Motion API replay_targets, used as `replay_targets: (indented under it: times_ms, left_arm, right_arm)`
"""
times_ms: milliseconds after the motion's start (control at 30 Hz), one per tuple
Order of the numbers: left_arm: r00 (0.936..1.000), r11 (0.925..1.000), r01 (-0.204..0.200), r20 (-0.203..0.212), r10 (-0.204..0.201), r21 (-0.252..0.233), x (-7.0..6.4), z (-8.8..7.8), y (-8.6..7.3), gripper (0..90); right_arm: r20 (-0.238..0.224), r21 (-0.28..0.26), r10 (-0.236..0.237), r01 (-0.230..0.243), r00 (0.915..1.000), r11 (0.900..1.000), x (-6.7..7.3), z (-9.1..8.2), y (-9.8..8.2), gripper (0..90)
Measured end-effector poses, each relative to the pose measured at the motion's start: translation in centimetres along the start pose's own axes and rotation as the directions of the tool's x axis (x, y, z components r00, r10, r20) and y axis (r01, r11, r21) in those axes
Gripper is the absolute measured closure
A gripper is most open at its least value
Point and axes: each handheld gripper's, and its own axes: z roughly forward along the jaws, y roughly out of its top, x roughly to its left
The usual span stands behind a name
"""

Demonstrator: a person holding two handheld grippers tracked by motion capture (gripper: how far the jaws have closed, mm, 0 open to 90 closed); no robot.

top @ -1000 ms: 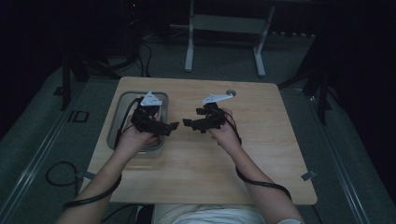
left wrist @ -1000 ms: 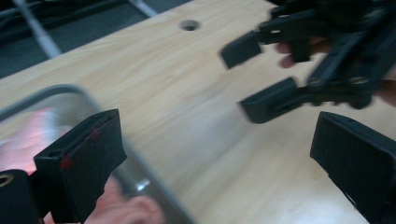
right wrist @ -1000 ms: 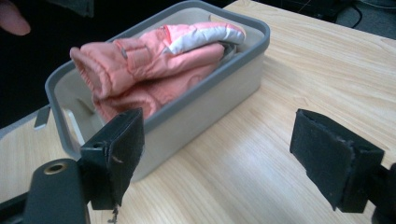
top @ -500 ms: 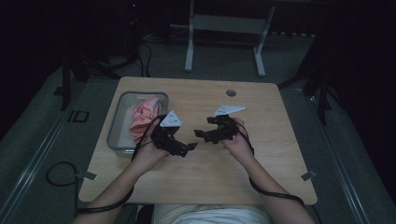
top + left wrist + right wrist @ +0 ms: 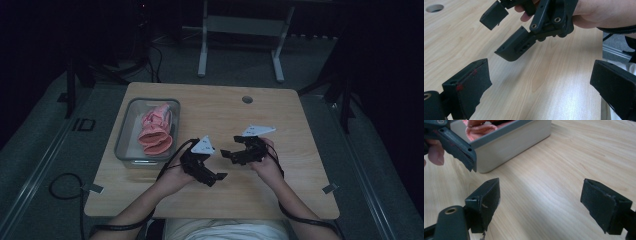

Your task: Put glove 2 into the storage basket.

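Evidently we are near the end of this job, or at a pause in it. Our left gripper (image 5: 212, 176) and right gripper (image 5: 231, 154) hover over bare wood at the near middle of the table (image 5: 280, 120), facing each other, and both are spread wide with nothing between their jaws. In the left gripper view our own jaws stand far apart at the bottom corners, and beyond them the right gripper (image 5: 504, 32) hangs above the tabletop, its two jaws likewise parted and empty. In the right gripper view the same holds: a broad gap of plain wood lies between our jaws, and ahead and to the left of them stands the grey tray (image 5: 506, 142) with pink cloth (image 5: 480, 128) showing above its rim.

From the high view, the pink cloth (image 5: 156, 131) lies bundled inside the tray (image 5: 125, 137), which sits well away from the left gripper's jaws, off to their outer side. The cloth is wholly within the tray walls and neither gripper touches it.

So we judge the placing done: the cloth is in its container and let go. What is left, if anything, looks small, such as tidying the bundle or drawing our hands off the table. We cannot tell whether the cloth is folded neatly.
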Motion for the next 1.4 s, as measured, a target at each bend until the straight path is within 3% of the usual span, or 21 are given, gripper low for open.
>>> replay_targets:
  times_ms: [300,533,700,833,967,1200,1400]
  left_arm:
    - [0.9989,0.9997,0.02,0.041,-0.02,0.012,-0.4,1.7,-1.4,2.5]
    - [0.9968,0.999,-0.039,0.071,0.037,0.024,-1.3,3.3,-2.5,2.5]
    - [0.9946,0.999,-0.039,0.097,0.037,0.021,-1.8,4.5,-3.4,2.5]
    - [0.9949,0.9978,-0.057,0.085,0.054,0.035,-2.1,5.1,-4.0,2.5]
    - [0.9958,0.9981,-0.047,0.08,0.044,0.04,-2.2,5.5,-4.6,2.5]
    - [0.9942,0.9892,-0.107,0.004,0.107,0.1,-2.9,6.0,-5.3,2.5]
    - [0.9931,0.9881,-0.116,-0.004,0.117,0.1,-3.1,6.0,-5.8,2.5]
  right_arm:
    - [0.009,0.021,-0.014,0.014,0.9999,1.0,-0.1,-0.6,-2.9,15.8]
    - [0.017,0.038,-0.025,0.024,0.9995,0.999,-0.2,-1.0,-4.4,15.4]
    - [0.015,0.048,-0.049,0.048,0.9987,0.998,-0.2,-1.3,-5.4,14.7]
    - [0.017,0.054,-0.044,0.043,0.9989,0.998,-0.4,-1.6,-6.0,14.5]
    - [0.01,0.063,-0.039,0.038,0.9992,0.997,-0.6,-2.0,-6.8,14.5]
    - [0.017,0.074,-0.06,0.059,0.998,0.996,-0.6,-2.4,-8.0,14.3]
    - [0.033,0.074,-0.047,0.044,0.9983,0.996,-1.0,-3.0,-8.8,14.3]
